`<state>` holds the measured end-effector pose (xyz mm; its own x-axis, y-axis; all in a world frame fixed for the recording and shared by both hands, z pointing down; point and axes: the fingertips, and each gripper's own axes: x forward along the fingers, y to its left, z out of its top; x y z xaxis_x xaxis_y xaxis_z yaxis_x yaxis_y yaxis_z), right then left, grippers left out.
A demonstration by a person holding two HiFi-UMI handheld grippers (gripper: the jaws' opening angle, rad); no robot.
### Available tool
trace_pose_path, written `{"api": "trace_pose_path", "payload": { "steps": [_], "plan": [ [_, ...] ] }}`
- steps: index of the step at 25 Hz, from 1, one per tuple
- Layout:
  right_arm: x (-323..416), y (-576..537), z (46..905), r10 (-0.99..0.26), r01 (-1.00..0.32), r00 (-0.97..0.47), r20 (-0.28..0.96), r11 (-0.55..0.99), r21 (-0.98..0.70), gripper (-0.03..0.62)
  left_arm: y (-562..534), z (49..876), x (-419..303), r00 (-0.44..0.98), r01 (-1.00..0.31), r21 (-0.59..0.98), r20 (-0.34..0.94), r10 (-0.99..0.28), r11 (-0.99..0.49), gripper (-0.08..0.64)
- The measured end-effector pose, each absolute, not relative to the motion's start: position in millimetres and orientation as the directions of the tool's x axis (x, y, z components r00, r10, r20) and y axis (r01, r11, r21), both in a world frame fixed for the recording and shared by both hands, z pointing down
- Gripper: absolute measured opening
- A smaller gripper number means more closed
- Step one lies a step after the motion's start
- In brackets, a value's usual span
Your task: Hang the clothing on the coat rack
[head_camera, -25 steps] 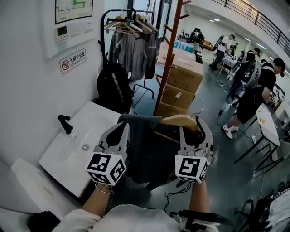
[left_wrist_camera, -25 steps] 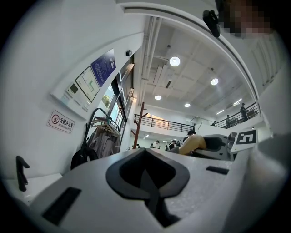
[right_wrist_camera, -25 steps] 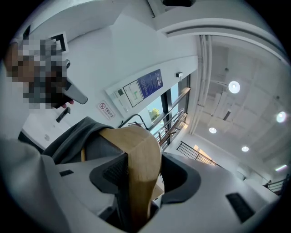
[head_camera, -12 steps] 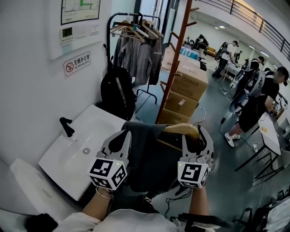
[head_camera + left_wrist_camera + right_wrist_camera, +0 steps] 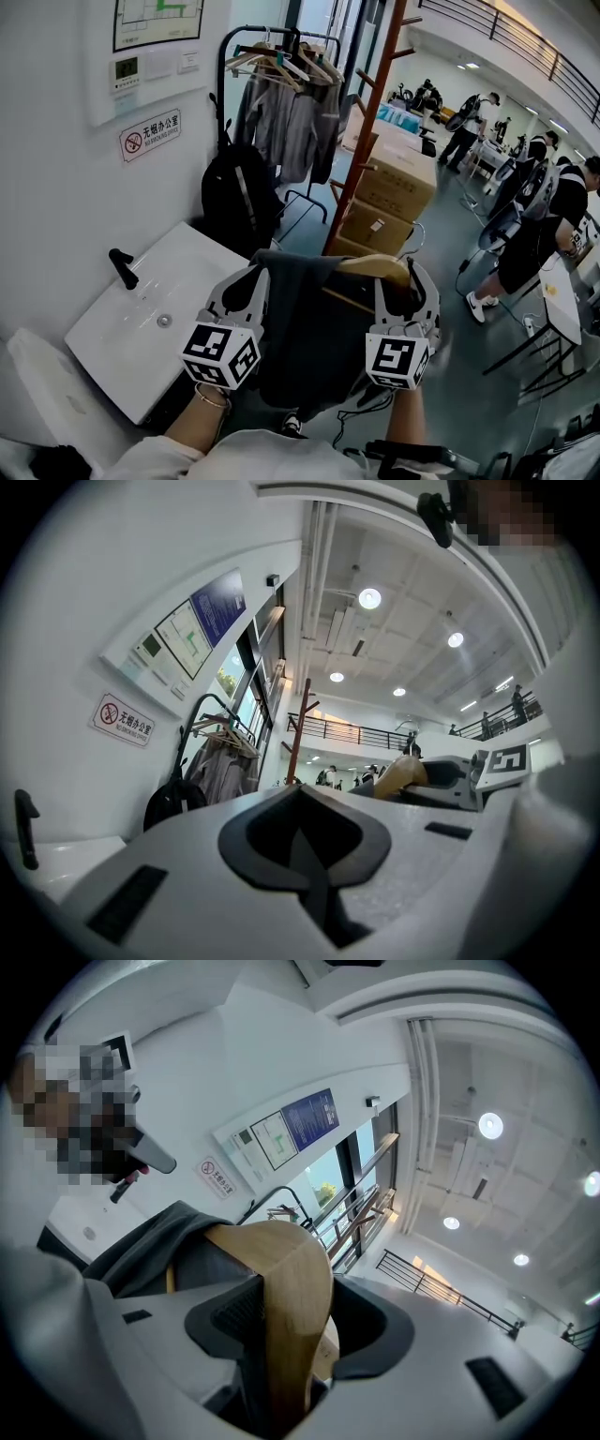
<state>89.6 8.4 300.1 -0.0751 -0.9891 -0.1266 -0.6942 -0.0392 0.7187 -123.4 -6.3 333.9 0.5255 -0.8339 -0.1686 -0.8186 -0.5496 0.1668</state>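
Both hands have carried the dark clothing (image 5: 305, 328) a bit closer to the brown coat rack (image 5: 367, 122), with the right claw (image 5: 405, 281) clamped on its wooden hanger (image 5: 291, 1279) and the left claw (image 5: 246, 286) closed, maybe pinching fabric (hard to tell), so the actual hanging's still ahead.

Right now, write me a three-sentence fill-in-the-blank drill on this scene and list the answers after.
1. The right gripper is clamped on a curved, light-coloured ____ hanger.
2. The soft garment draped over that hanger is dark ____ in colour.
3. The tall reddish-brown coat rack stands beside stacked ____ boxes.
Missing words: wooden; grey; cardboard.
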Motion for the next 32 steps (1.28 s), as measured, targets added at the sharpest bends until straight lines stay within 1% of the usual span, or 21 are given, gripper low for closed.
{"api": "trace_pose_path", "payload": {
  "steps": [14,23,32],
  "plan": [
    [165.7,-87.1,293.4,-0.981,-0.723,-0.107,-0.161,-0.034,0.690,0.229,-88.1,327.4,-54.2,0.481,-0.858,0.117,-0.159,-0.862,-0.500,0.008],
    [183.9,-137.2,292.4,-0.968,-0.725,-0.187,-0.170,0.019,0.688,0.229,-123.8,335.5,-30.2,0.419,-0.892,0.119,-0.141,-0.897,-0.436,0.008],
    [194.0,-168.2,310.9,-0.976,-0.748,-0.171,-0.137,0.038,0.662,0.229,-148.8,348.9,-24.3,0.407,-0.901,0.120,-0.102,-0.908,-0.417,0.008]
  ]
}}
